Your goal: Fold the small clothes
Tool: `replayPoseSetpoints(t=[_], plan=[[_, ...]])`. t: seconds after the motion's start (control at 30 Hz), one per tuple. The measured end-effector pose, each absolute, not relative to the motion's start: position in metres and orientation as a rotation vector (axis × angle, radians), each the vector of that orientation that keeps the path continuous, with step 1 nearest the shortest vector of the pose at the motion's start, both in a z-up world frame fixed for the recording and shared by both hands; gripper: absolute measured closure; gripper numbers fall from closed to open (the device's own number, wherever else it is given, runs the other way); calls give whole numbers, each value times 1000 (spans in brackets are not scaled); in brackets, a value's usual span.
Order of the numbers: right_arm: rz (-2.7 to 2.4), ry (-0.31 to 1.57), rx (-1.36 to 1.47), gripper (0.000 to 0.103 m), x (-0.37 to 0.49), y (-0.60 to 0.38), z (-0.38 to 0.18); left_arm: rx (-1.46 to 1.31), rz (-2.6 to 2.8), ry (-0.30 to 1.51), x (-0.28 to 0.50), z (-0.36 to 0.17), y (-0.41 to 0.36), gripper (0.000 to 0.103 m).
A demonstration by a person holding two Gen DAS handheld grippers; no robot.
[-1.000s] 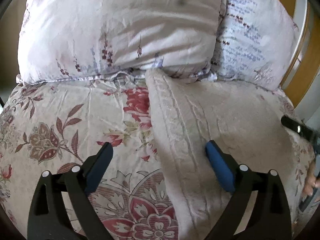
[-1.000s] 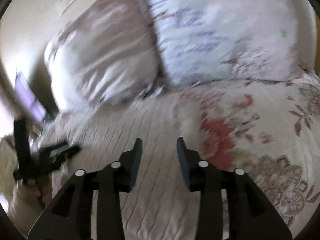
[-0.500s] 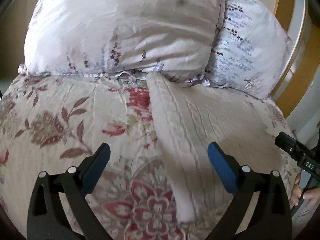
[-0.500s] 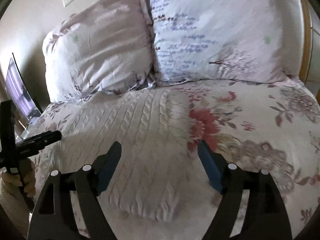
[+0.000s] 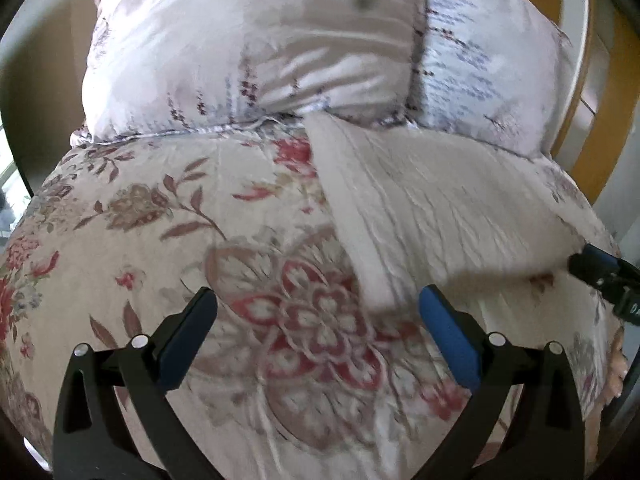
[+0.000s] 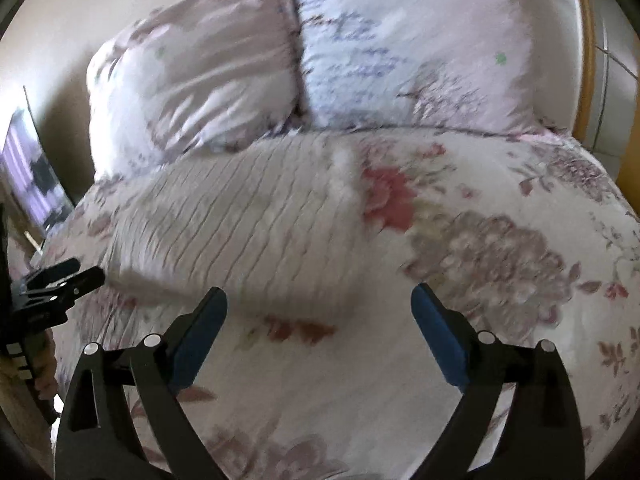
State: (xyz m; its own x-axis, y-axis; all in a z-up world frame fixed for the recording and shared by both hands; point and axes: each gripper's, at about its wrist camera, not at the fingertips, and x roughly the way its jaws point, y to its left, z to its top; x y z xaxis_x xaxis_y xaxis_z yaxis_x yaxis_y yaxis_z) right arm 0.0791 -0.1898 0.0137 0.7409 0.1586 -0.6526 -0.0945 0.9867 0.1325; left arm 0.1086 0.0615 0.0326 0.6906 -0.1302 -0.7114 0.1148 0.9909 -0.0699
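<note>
White and knitted, the little sweater (image 5: 432, 204) lies folded flat on the flowery bed cover (image 5: 160, 240), its far end touching two pillows (image 6: 304, 52). The left gripper (image 5: 318, 324) hangs over the cover near it, fingers wide apart, holding nothing. The right gripper (image 6: 320, 320) is wide apart too, holding nothing.

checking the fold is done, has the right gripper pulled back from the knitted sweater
Yes. The right gripper has backed away toward the foot of the bed: the sweater, lying below the pillows, now sits ahead of its open fingertips instead of between them.
</note>
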Motion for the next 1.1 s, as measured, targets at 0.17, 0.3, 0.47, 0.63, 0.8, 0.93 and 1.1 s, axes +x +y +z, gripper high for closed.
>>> replayPoseSetpoints(t=[0.17, 0.3, 0.47, 0.63, 0.8, 0.93, 1.1], plan=[[131, 800, 65, 8, 80, -171, -5, 46, -134, 841, 102, 25, 41, 2], [97, 831, 41, 8, 82, -165, -9, 67, -124, 878, 105, 17, 33, 2], [68, 865, 0, 8, 85, -158, -13, 89, -109, 917, 109, 10, 28, 2], [41, 888, -28, 6, 87, -154, -16, 82, -113, 930, 112, 8, 29, 2], [25, 896, -24, 1, 87, -153, -17, 83, -117, 928, 113, 7, 28, 2], [28, 893, -24, 1, 86, -153, -17, 85, -125, 927, 113, 7, 28, 2], [27, 887, -22, 1, 85, -153, -17, 84, -123, 927, 112, 7, 28, 2]])
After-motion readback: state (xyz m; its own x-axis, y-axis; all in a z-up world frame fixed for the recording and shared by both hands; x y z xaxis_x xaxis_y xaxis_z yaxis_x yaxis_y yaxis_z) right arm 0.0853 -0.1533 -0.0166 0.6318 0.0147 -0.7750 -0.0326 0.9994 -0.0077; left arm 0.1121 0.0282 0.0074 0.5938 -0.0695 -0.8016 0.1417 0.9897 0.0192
